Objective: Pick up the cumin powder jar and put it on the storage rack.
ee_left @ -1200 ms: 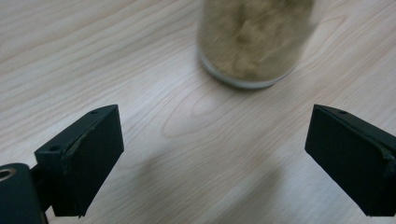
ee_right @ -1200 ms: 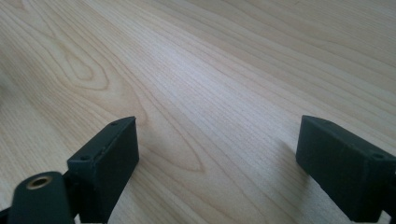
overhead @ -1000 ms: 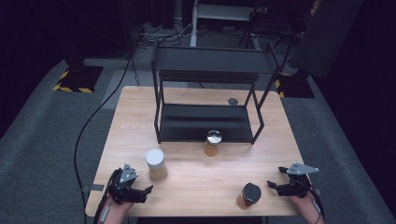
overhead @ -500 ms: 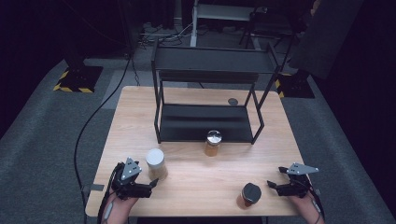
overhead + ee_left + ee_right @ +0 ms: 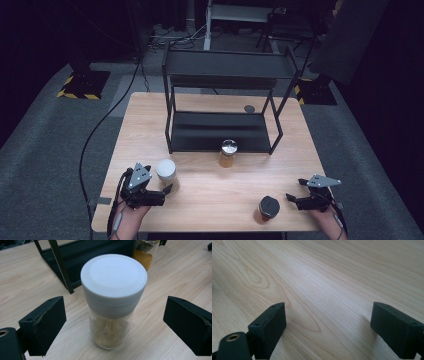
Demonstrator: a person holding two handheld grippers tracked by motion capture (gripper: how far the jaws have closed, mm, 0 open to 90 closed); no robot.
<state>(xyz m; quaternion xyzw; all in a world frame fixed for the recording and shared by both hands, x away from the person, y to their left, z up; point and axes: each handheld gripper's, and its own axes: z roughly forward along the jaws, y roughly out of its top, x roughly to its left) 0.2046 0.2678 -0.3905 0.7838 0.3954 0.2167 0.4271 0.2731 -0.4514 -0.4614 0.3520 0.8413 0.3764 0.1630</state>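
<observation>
Both tongs open; left tongs [image 5: 167,191] now nearer white-lidded jar [image 5: 166,173], seemingly raised.

Room's pretty dark around the edges in the high view — only the wooden table [image 5: 210,200] is properly lit, from above, and the floor fades to near black at the corners. That shot is soft and a bit grainy, small stuff is mushy. The black shelf rack [image 5: 222,95] barely separates from the background. Left gripper view is brighter and even, with the white-lidded jar [image 5: 112,300] slightly blurred up close and the far background out of focus. Right gripper view — sharp wood grain mid-frame, soft shadows under the jaws, no glare.
</observation>
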